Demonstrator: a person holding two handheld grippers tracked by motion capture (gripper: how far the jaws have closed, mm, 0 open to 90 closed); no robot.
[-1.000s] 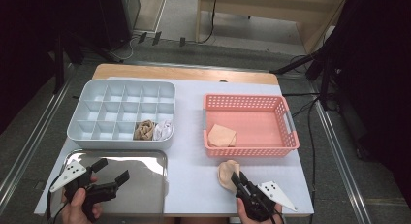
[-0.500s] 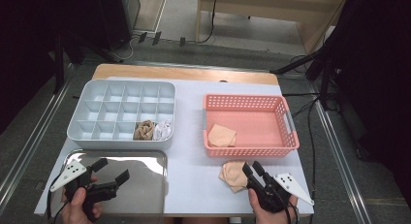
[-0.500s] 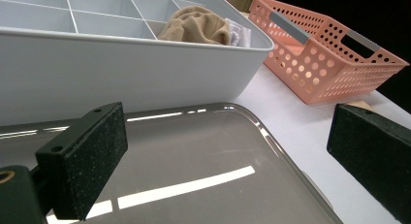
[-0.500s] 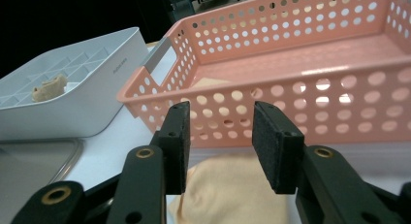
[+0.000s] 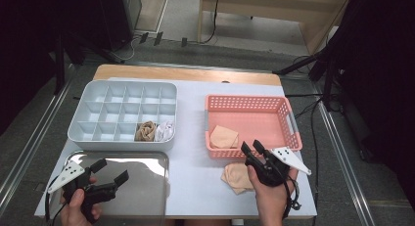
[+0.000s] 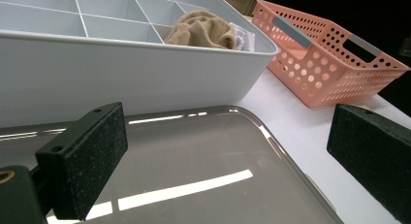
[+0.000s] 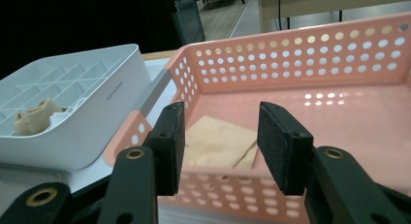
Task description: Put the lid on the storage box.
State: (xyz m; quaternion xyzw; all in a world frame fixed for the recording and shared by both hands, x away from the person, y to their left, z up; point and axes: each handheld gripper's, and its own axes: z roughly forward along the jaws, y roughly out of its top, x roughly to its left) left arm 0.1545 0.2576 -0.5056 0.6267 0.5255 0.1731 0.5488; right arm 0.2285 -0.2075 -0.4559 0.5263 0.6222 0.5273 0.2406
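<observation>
Socks are the work items: in the high view, two rolled ones (image 5: 154, 131) sit in near compartments of the grey divider tray (image 5: 88, 133), one flat beige sock (image 5: 223, 136) lies in the pink basket (image 5: 288, 123), and another (image 5: 237, 176) lies on the table just left of the right gripper (image 5: 251, 149); sorting appears partly done. Left gripper view: left gripper (image 6: 228, 156) jaws wide apart, empty, above the steel tray (image 6: 194, 151). Right gripper view: right gripper (image 7: 220, 146) jaws partly open, empty, aimed at the basket's sock (image 7: 218, 146)
</observation>
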